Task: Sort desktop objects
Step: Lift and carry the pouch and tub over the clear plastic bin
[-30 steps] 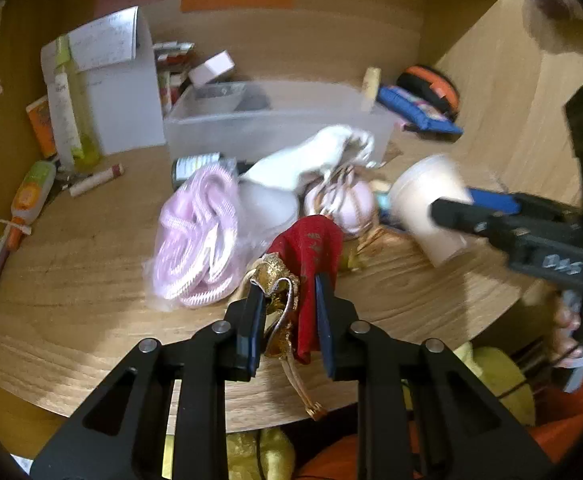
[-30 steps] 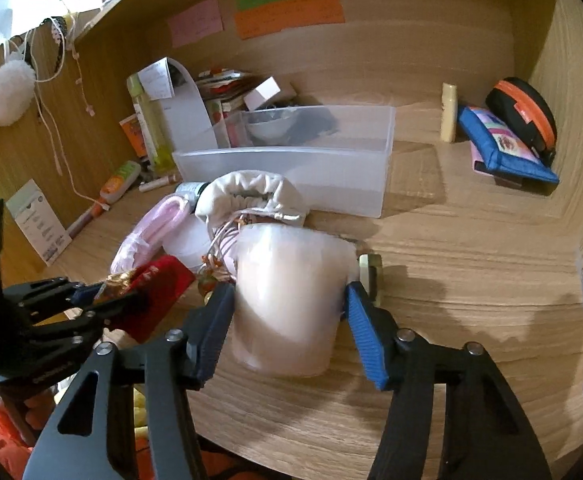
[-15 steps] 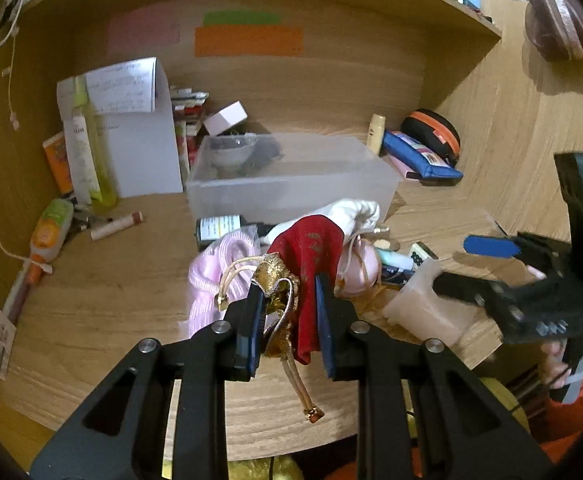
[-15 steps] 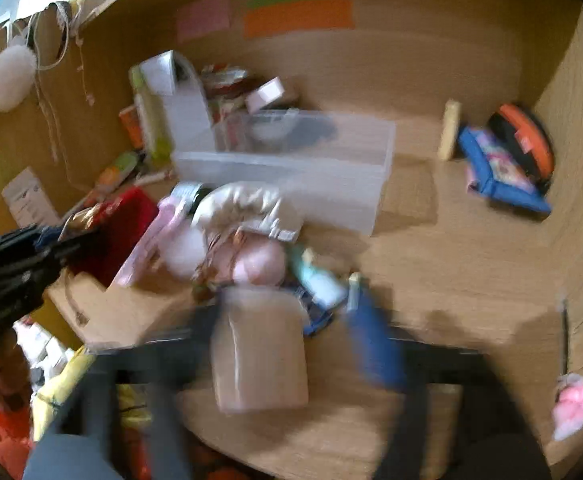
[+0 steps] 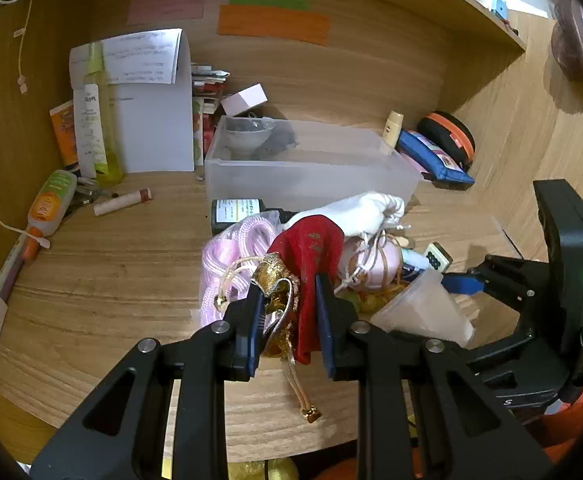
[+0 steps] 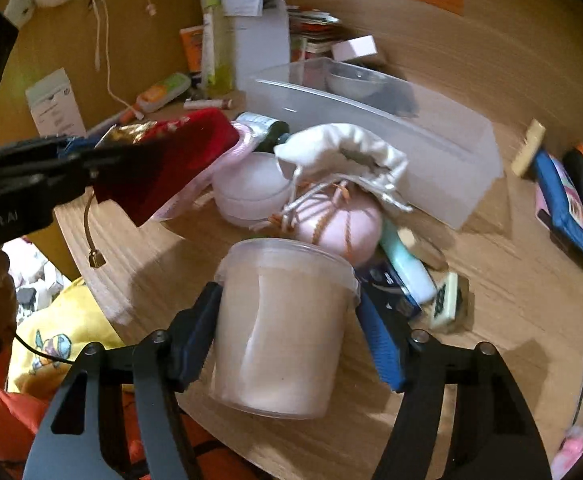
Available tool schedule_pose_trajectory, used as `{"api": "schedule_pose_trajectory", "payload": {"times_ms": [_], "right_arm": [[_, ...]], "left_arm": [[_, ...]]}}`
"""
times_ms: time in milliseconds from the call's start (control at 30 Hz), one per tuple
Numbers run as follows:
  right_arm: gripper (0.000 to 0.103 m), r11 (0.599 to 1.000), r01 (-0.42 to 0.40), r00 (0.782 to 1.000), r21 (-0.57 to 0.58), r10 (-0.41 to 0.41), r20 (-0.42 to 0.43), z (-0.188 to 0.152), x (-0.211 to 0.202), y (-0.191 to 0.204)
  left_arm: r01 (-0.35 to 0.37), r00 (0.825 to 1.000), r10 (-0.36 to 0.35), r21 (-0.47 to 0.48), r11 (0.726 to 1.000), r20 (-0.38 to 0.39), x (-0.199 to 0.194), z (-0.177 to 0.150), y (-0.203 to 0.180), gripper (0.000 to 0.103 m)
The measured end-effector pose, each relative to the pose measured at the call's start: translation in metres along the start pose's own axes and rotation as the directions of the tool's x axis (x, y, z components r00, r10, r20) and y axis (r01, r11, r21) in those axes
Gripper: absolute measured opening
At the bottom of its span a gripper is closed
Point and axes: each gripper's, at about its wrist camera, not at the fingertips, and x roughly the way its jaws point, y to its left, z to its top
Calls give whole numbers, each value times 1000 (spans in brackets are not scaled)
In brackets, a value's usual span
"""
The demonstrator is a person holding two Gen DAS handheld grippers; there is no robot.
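The left gripper point(image 5: 287, 312) pinches a red pouch point(image 5: 311, 256) with gold trim, held above the near edge of the desk point(image 5: 103, 280). To its right, the right gripper point(image 6: 291, 320) clamps a translucent tub point(image 6: 283, 320) between both fingers (tub raised off the desk and tilted). Just beyond lies a pile: a pink pouch point(image 6: 343, 224), a white drawstring bag point(image 6: 343, 148), a pink cord bundle point(image 5: 227, 256) and a mahjong tile point(image 6: 445, 300). Farther back stands a clear storage bin point(image 5: 311, 172), holding a small bowl point(image 5: 247, 136).
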Motion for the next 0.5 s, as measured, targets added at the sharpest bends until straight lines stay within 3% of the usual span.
{"api": "schedule_pose_trajectory", "payload": {"times_ms": [133, 333, 500], "right_arm": [[64, 1000, -15, 1000, 25, 15, -4, 0, -3, -8], [64, 994, -17, 997, 109, 8, 80, 4, -30, -26], [64, 990, 21, 985, 141, -45, 164, 17, -60, -40]], "left_arm": [[-1, 1000, 1, -3, 1000, 19, -3, 9, 2, 23], [18, 998, -19, 27, 999, 65, -12, 30, -3, 23], [40, 996, -44, 51, 998, 81, -15, 48, -10, 23]]}}
